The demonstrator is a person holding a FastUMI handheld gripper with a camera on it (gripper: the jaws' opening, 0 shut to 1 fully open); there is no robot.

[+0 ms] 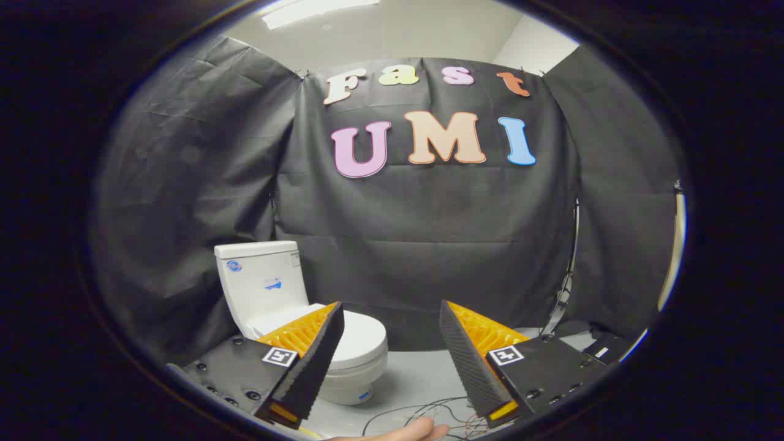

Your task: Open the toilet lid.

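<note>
Hand-held gripper (391, 343) open; glossy lid (361, 337) down.

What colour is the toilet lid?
White, like the rest of the toilet. The toilet lid shows best in the gripper view, down, beyond the open gripper.

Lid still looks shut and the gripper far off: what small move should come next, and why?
Probably carry the gripper forward and toward the left finger's side, to the toilet. Its fingers stand open on nothing, the lid lies closed on the bowl beyond the left finger, and bare floor lies between.
</note>
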